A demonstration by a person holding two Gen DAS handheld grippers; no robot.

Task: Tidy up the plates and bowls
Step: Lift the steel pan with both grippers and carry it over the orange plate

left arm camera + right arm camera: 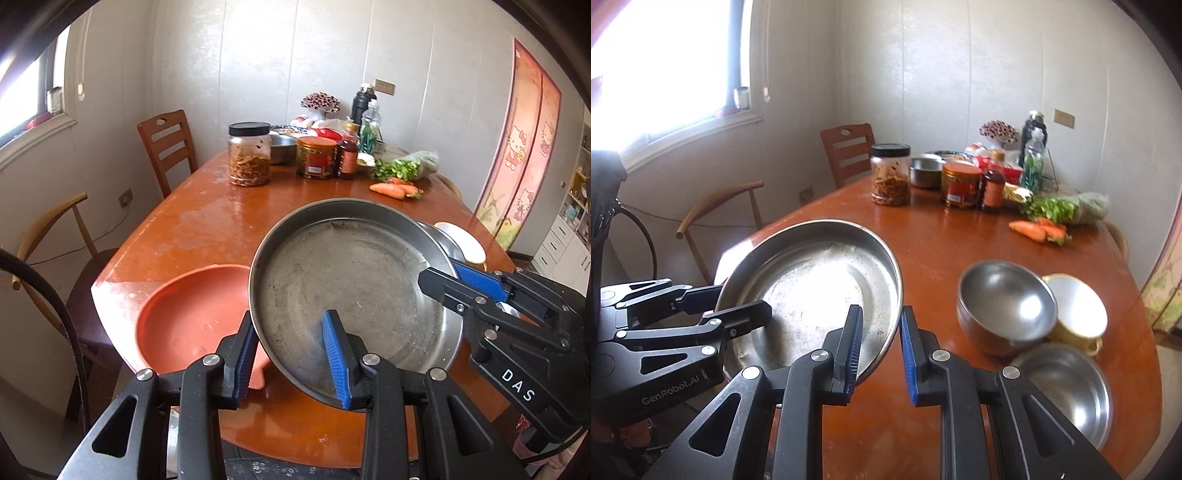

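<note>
A large shallow steel plate is held tilted above the table's near edge. My left gripper straddles its near-left rim, one finger outside and one inside, with a wide gap between the pads. My right gripper straddles its right rim the same way. The right gripper also shows in the left wrist view. A terracotta plastic bowl lies on the table under the plate's left side. Two steel bowls and a yellow bowl sit to the right.
The brown wooden table carries jars, a red tin, bottles, greens and carrots at its far end. Wooden chairs stand on the left by the window wall. A cabinet is at far right.
</note>
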